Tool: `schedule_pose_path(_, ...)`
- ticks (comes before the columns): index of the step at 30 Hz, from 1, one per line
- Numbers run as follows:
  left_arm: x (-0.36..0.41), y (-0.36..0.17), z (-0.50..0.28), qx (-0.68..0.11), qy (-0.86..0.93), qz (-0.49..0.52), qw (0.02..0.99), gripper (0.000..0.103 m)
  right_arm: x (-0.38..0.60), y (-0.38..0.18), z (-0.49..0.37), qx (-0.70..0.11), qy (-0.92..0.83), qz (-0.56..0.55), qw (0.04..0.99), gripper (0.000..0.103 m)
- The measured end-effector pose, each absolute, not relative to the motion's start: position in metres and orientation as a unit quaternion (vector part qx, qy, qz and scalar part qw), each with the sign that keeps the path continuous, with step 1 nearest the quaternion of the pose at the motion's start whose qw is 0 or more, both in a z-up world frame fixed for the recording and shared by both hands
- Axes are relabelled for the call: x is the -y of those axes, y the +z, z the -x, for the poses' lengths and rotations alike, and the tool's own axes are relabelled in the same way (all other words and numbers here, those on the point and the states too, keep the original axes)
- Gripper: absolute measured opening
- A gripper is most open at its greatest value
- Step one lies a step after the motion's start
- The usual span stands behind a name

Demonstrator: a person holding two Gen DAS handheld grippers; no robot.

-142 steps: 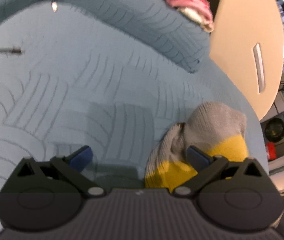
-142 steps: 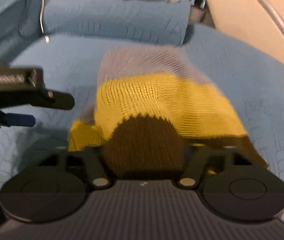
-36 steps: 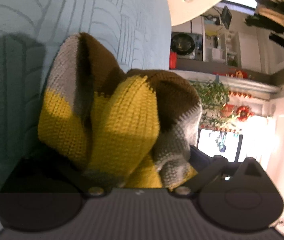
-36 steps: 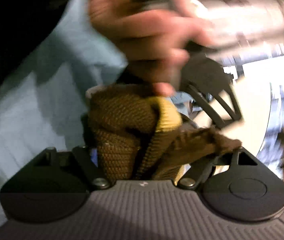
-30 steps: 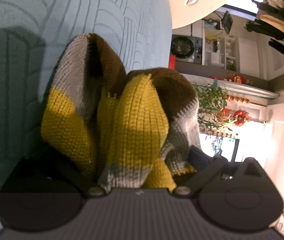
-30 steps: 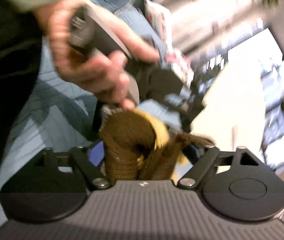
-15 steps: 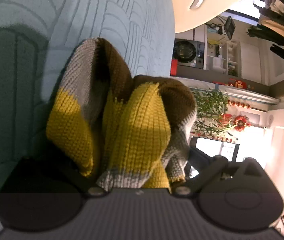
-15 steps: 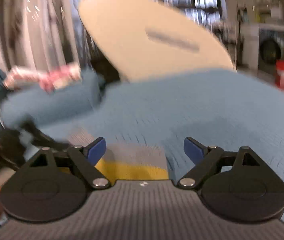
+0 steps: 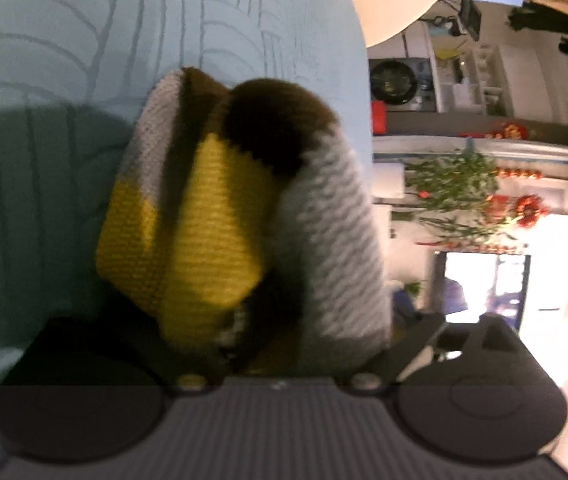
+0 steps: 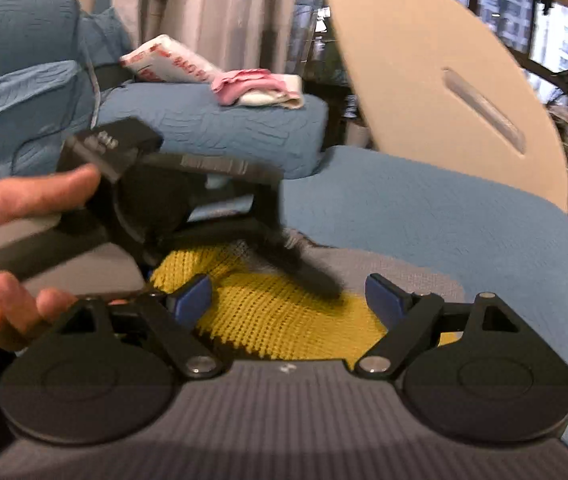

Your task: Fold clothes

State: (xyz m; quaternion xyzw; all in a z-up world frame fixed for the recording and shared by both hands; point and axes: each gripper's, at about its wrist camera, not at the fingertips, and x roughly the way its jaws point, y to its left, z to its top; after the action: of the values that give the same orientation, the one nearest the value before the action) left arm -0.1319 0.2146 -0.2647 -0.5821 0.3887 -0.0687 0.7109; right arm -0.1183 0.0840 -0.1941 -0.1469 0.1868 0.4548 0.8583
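While knit sweater (image 9: 220,220) hides closing left jaws, right jaws apart, empty.

- right gripper (image 10: 289,300): black linkage arms, silver pivot screws, blue pads (image 10: 190,296), ribbed grey body behind round black discs
- left gripper (image 10: 240,256): black, with a white-lettered label block
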Motion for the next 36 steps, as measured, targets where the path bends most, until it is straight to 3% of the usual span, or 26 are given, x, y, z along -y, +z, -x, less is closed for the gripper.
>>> schedule_pose_path(2, -0.209, -0.254, 0.127, -0.397, -0.057, 0.548, 0.734, 0.087, -0.065, -0.191, 0.101, -0.195, 0.454, 0.105, 0.863, 0.086)
schedule_pose_path(7, -0.194, -0.228, 0.123, -0.405, -0.029, 0.471, 0.783, 0.061, 0.006, -0.21, 0.046, -0.27, 0.421, -0.029, 0.865, 0.087)
schedule_pose_path(13, -0.178, -0.198, 0.121, -0.408, -0.02, 0.381, 0.83, 0.056, 0.042, -0.276, -0.038, -0.411, 0.47, -0.247, 0.741, 0.087)
schedule_pose_path(17, -0.187, -0.192, 0.118, -0.424, -0.049, 0.356, 0.831, 0.056, 0.026, -0.303, -0.055, -0.431, 0.511, -0.235, 0.706, 0.091)
schedule_pose_path(19, -0.198, -0.196, 0.119, -0.429, -0.067, 0.38, 0.817, 0.056, 0.014, -0.3, -0.052, -0.438, 0.521, -0.218, 0.7, 0.103)
schedule_pose_path(23, -0.207, -0.206, 0.125, -0.422, -0.078, 0.419, 0.8, 0.057, -0.04, -0.289, -0.028, -0.473, 0.55, -0.131, 0.676, 0.103)
schedule_pose_path(24, -0.208, -0.209, 0.128, -0.42, -0.077, 0.417, 0.802, 0.056, -0.049, -0.287, -0.022, -0.473, 0.554, -0.116, 0.676, 0.097)
schedule_pose_path(25, -0.209, -0.208, 0.132, -0.418, -0.072, 0.411, 0.807, 0.056, -0.057, -0.284, -0.016, -0.473, 0.553, -0.111, 0.678, 0.07)
schedule_pose_path(26, -0.209, -0.204, 0.136, -0.416, -0.062, 0.403, 0.813, 0.054, -0.06, -0.28, -0.012, -0.471, 0.548, -0.117, 0.682, 0.066)
schedule_pose_path(28, -0.211, -0.196, 0.143, -0.409, -0.053, 0.396, 0.821, 0.053, -0.057, -0.27, -0.004, -0.453, 0.541, -0.114, 0.699, 0.046)
schedule_pose_path(31, -0.207, -0.184, 0.149, -0.397, -0.045, 0.372, 0.838, 0.052, -0.054, -0.251, 0.007, -0.425, 0.539, -0.091, 0.722, 0.039)
schedule_pose_path(36, -0.215, -0.136, 0.146, -0.336, -0.022, 0.342, 0.877, 0.052, -0.069, -0.217, -0.011, -0.377, 0.55, -0.078, 0.741, 0.038)
